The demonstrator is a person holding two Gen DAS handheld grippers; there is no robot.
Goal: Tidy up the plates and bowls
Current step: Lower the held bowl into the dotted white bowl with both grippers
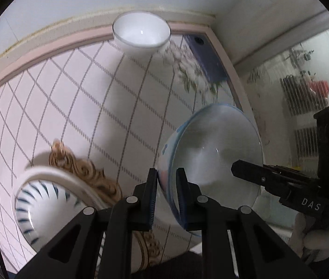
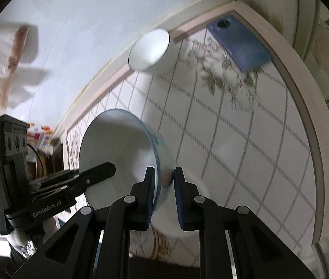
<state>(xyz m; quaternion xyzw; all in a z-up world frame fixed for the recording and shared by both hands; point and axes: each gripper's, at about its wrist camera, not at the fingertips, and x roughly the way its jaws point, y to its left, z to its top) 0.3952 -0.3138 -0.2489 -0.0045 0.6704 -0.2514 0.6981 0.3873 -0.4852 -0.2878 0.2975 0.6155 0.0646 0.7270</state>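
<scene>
While you hold it off the table (image 1: 76, 97), the bowl (image 1: 213, 148) hangs between both grippers, tipped on edge. Its glazed wall looks stiff, slick and breakable, so I judge the rim the only sound hold; keep both grips matched or it may twist. Your left gripper (image 1: 167, 186) is clamped on the rim at six o'clock in its view; your right gripper (image 2: 162, 186) pinches the opposite rim likewise. At twelve o'clock a cup (image 1: 141, 33) stands near the wall. At eight o'clock a striped bowl (image 1: 39, 207) rests on the table.
</scene>
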